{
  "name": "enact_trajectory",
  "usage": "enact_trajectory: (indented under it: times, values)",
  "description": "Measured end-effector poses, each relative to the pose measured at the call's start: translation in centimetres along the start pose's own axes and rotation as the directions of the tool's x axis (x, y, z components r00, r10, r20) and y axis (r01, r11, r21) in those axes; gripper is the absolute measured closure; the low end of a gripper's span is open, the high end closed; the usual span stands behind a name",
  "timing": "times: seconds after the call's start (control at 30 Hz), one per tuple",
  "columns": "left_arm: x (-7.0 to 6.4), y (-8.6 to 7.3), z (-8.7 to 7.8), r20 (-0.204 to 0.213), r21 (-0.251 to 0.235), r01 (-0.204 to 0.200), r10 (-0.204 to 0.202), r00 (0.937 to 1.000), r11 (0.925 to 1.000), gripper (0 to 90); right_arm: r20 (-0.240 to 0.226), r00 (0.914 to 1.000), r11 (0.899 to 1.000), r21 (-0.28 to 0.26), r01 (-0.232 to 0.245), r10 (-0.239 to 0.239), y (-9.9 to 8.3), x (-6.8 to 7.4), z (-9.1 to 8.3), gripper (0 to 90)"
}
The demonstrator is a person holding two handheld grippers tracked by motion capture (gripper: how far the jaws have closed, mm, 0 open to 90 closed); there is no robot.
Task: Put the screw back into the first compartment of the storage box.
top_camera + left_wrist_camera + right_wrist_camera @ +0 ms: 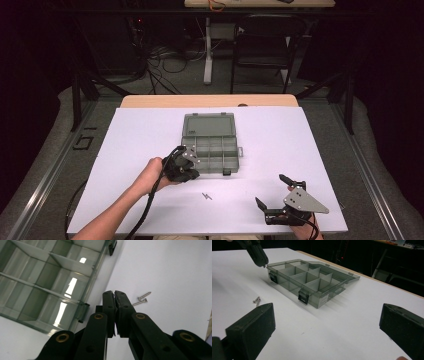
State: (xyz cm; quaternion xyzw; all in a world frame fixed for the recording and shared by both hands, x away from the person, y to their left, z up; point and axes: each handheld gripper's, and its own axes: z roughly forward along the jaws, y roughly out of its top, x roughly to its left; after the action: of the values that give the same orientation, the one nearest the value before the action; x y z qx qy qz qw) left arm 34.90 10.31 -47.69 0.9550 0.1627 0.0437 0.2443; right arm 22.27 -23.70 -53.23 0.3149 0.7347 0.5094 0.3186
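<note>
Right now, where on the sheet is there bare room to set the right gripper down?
Bare: right of the open organizer box to the white sheet's edge, and the far-left strip. Crowded: the near middle, with two screws between left gripper and right gripper.

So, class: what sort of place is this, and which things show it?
Probably a lab or workshop set up for recording: a white-covered table under dark surrounds, tangled black cables on the floor behind, and an open grey plastic compartment box with two small metal screws laid out.
</note>
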Motion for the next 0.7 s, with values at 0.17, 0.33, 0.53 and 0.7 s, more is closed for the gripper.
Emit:
enact_trajectory:
  times: [0.17, 0.33, 0.53, 0.7]
  values:
    - [0.7, -0.2, -0.7, -0.014, -0.006, 0.012, -0.012, 0.9998, 0.9999, 87.7, 0.002, 1.0000, 1.000, 0.000, 0.001, -0.001, 0.0, 0.0, 0.0, 0.0]
    - [1.8, -0.3, -1.3, -0.040, -0.001, 0.034, -0.034, 0.9986, 0.9994, 87.7, 0.002, 1.0000, 1.000, -0.001, 0.000, 0.000, 0.0, 0.0, 0.0, 0.0]
    - [3.1, -0.3, -1.6, -0.053, 0.003, 0.065, -0.065, 0.9965, 0.9979, 87.7, 0.000, 1.0000, 1.000, -0.002, 0.000, 0.000, 0.0, 0.0, 0.0, 0.0]
    - [3.9, -0.1, -2.0, -0.065, 0.002, 0.077, -0.077, 0.9949, 0.9970, 87.7, -0.001, 1.0000, 1.000, 0.000, 0.000, 0.000, 0.0, 0.0, 0.0, 0.0]
